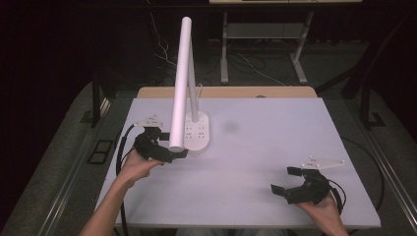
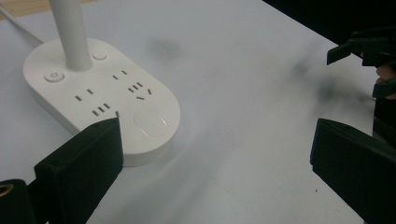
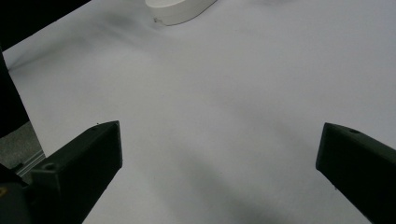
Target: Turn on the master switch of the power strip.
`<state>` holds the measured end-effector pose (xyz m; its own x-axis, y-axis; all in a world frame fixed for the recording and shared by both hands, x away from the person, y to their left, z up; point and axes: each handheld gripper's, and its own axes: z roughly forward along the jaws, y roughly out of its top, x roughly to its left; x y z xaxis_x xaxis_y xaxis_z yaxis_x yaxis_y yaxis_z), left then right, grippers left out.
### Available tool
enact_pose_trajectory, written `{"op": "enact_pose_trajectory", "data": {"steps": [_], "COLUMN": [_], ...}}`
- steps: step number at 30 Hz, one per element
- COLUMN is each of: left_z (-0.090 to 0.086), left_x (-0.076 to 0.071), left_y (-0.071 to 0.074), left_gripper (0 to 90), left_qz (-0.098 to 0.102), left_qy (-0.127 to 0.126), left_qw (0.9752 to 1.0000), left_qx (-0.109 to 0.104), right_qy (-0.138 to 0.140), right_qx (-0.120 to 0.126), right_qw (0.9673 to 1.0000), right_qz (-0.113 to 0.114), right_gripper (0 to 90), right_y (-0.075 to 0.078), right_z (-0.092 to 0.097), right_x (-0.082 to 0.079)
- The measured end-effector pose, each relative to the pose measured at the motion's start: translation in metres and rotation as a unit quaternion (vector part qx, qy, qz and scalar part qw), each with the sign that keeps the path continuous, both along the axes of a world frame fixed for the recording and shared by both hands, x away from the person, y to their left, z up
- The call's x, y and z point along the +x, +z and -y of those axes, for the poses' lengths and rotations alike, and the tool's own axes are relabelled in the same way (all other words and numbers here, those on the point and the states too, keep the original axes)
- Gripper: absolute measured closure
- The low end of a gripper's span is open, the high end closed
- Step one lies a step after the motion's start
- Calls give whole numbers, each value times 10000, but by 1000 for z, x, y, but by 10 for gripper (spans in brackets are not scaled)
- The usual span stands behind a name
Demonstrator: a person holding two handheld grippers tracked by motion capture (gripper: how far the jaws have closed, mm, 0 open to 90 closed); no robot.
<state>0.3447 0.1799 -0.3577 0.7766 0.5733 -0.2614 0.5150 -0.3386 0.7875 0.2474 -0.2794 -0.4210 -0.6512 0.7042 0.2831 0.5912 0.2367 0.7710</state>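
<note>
While the left tongs [image 1: 169, 143] hang wide open beside the lamp [image 1: 195, 132] base, nothing is gripped. Right tongs [image 1: 287, 179] gape empty, well apart on the worktop [image 1: 275, 132]. Work looks barely begun.

Dim room around a pale counter

The white counter [image 1: 275, 147] fills mid-frame, a wooden strip [image 1: 226, 92] along its far edge. Grey floor [image 1: 59, 162] flanks it; a metal-legged desk [image 1: 265, 34] and loose cables [image 1: 246, 64] sit in the dark upper centre.
</note>
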Motion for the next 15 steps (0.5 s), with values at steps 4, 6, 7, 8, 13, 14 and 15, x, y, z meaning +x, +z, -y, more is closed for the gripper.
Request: {"op": "enact_pose_trajectory", "data": {"steps": [4, 6, 7, 8, 13, 14, 15], "left_z": [-3, -4, -5, -5, -8, -8, -9], "left_x": [5, 8, 10, 11, 19, 20, 22], "left_y": [3, 5, 5, 6, 11, 12, 13], "left_gripper": [17, 18, 18, 19, 24, 24, 25], "left_qz": [-3, -7, -2, -3, -8, -9, -4], "left_qy": [36, 65, 78, 103, 131, 128, 125], "left_qw": [10000, 10000, 10000, 9999, 9999, 9999, 9999], "left_qx": [-2, 30, 33, 14, 61, 79, 96], "right_qy": [-16, -16, -17, -16, -8, -8, -7], "right_qx": [1, 3, 4, 5, -14, -14, -13], "right_qw": [10000, 10000, 10000, 10000, 10000, 10000, 10000], "right_qz": [-17, -20, -20, -22, -3, -3, -2], "right_gripper": [0, 0, 0, 0, 0, 0, 0], "right_y": [0, 0, 0, 0, 0, 0, 0], "right_z": [0, 1, 1, 1, 1, 1, 1], "right_x": [0, 0, 0, 0, 0, 0, 0]}}
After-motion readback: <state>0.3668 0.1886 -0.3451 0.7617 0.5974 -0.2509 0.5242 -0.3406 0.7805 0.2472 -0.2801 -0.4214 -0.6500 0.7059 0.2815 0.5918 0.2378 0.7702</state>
